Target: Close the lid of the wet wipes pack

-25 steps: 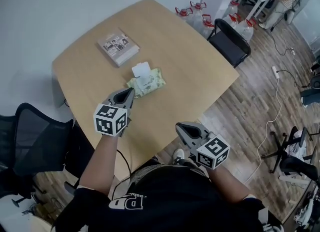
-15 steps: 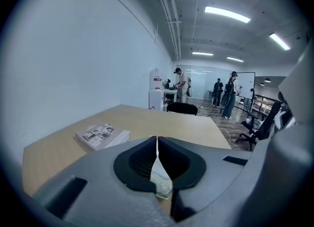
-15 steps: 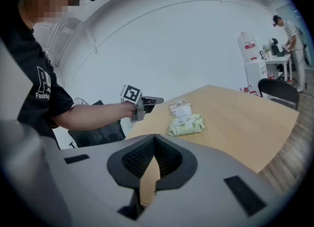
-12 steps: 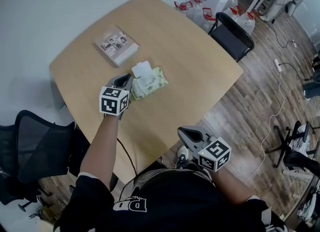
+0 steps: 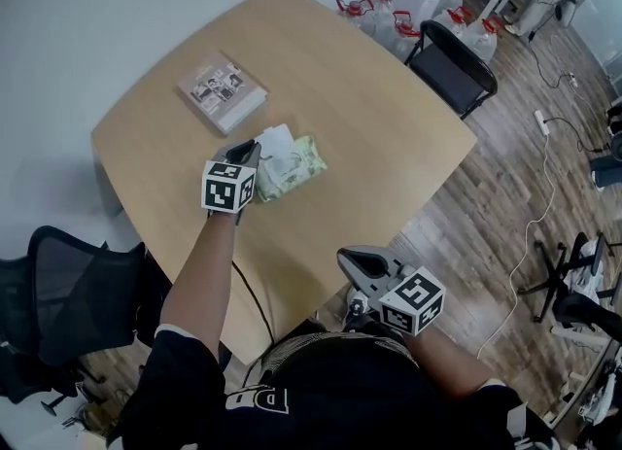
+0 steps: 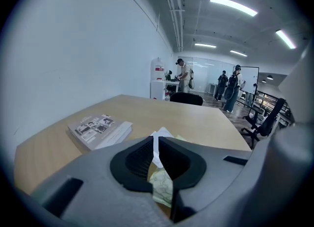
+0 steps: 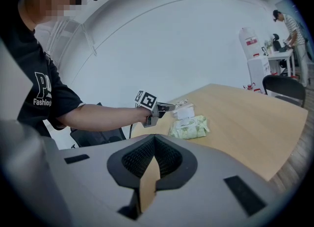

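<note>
The pale green wet wipes pack point(image 5: 294, 168) lies near the middle of the round wooden table point(image 5: 369, 118), its white lid point(image 5: 275, 137) flipped open and standing up at the far left end. My left gripper point(image 5: 250, 151) is shut, with its tips right beside that lid. In the left gripper view the lid point(image 6: 162, 134) shows just past the closed jaws point(image 6: 156, 140) and the pack point(image 6: 162, 188) lies below them. My right gripper point(image 5: 352, 261) is shut and empty, hovering off the table's near edge; its view shows the pack point(image 7: 191, 127) and the left gripper point(image 7: 167, 107) ahead.
A book point(image 5: 222, 90) lies on the table behind the pack. A black folding chair point(image 5: 455, 69) and several water bottles point(image 5: 389, 16) stand beyond the far right edge. A black office chair point(image 5: 68, 283) is at my left. People stand at desks in the background.
My left gripper has moved forward across the table to the pack's open lid. The right gripper has stayed near the table's front edge.
</note>
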`<state>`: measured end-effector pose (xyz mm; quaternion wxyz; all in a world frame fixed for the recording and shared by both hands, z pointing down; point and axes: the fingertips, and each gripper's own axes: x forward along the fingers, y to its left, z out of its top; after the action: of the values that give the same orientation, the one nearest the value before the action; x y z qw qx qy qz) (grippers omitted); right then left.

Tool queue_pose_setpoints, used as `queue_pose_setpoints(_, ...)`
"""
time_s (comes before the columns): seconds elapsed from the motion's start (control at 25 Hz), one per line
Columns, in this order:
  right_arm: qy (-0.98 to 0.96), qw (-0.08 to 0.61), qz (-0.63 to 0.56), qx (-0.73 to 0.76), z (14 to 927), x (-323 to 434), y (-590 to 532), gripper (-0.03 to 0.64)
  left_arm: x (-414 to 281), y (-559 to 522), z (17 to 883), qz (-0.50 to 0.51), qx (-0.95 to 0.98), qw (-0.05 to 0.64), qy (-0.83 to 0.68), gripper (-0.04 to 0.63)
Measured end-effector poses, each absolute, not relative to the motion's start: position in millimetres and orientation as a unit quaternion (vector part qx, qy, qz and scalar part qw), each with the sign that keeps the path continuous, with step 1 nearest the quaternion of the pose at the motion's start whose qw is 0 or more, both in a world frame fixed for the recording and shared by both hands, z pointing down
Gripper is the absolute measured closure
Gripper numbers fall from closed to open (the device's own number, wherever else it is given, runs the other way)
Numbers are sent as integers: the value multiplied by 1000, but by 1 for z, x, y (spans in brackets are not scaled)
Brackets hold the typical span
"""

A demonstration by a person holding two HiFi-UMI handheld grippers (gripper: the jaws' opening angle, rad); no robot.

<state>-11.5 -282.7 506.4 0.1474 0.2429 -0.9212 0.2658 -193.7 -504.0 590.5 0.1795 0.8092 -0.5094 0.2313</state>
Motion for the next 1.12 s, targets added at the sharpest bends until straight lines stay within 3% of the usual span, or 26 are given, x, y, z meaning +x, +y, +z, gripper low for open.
queue_pose_setpoints(0.2, -918, 151, 274, 242, 514, -12, -286, 614, -201, -522, 608, 257, 806, 190, -499, 569)
queue_pose_setpoints(0.32, -915, 154, 280, 244, 519, -10, -287, 614, -202, -529, 617, 267, 805, 198, -492, 504)
queue_pose_setpoints(0.52, -913, 153, 287, 247, 525, -9, -286, 615, -202, -531, 634, 271, 805, 226, -478, 486)
queue_pose_setpoints(1.12, -915, 152, 288, 238, 526, -14, -286, 614, -186, -532, 623, 287, 827, 205, -439, 488)
